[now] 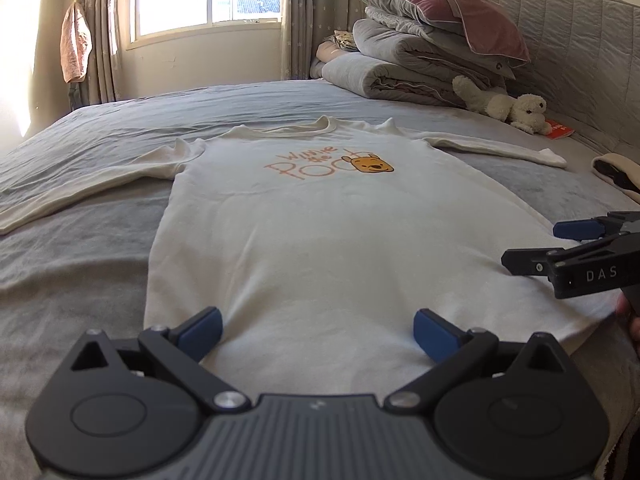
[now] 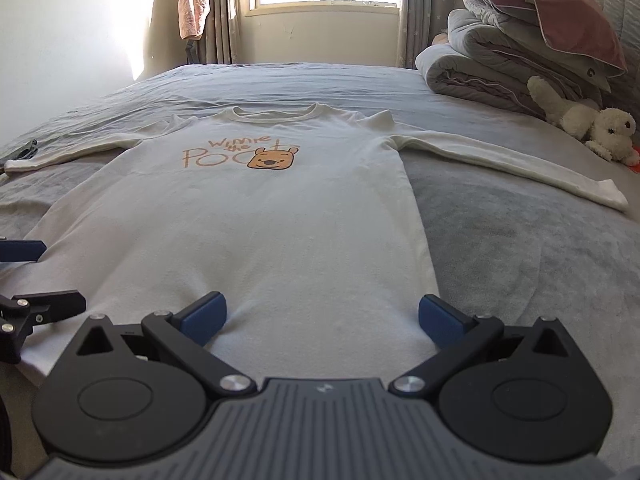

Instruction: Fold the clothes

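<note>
I hold both left tongs [image 1: 316, 330] and right tongs [image 2: 320, 318] wide open, empty, over the white long-sleeved cotton shirt's [image 1: 320, 216] hem; I should pinch both corners evenly.

Shirt [image 1: 320, 220] flat on bed [image 1: 100, 120], bedding stack [image 1: 420, 68] behind-right.

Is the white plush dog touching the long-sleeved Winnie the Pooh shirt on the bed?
Apart. The right wrist view shows the plush dog lying beyond the shirt, with bare grey bedsheet plainly showing between the toy and the outstretched sleeve.

Bedroom: bed [image 1: 280, 96], stacked quilts [image 1: 420, 60]
</note>
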`<state>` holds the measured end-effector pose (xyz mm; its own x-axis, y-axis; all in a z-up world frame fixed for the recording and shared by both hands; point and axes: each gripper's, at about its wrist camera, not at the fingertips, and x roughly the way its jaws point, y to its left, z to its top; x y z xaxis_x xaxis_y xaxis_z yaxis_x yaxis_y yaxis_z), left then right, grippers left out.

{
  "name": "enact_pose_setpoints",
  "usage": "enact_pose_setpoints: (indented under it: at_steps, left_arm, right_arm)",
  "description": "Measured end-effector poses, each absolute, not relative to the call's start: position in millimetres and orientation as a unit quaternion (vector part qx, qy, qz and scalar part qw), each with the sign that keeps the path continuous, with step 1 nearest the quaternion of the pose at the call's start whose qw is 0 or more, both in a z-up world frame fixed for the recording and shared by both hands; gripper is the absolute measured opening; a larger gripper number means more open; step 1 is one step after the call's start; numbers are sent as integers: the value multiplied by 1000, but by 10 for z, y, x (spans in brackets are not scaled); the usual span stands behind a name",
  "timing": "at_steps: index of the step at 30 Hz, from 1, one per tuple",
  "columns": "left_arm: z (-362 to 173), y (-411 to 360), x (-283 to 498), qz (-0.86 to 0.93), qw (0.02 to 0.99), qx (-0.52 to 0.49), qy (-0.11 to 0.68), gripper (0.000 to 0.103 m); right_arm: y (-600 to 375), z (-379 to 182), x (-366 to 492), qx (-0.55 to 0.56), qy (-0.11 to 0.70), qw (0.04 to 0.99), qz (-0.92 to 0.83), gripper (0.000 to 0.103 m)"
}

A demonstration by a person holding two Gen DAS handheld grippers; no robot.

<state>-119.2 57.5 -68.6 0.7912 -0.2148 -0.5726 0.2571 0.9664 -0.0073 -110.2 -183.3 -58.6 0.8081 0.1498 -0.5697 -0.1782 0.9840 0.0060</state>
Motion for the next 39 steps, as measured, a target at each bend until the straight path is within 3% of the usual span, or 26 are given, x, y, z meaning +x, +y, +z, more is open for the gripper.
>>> enact_pose_setpoints:
  at_steps: [15, 23, 29, 39]
  left_arm:
    - [-656, 582, -1410, -119, 940, 27, 318, 102]
    - [-594, 680, -1497, -143, 926, 19, 349, 102]
    - [-490, 785, -1504, -175, 907, 22, 381, 102]
    - [-296, 1261, -1445, -106, 921, -94, 363, 99]
  right_arm:
    - [-1842, -552, -1278, -58, 315, 941, 106, 103]
    - [-1982, -485, -1364, -98, 353, 917, 156, 103]
    - [-2245, -403, -1352, -66, 408, 892, 185, 103]
    - [-2439, -267, -1336, -44, 419, 890, 174, 103]
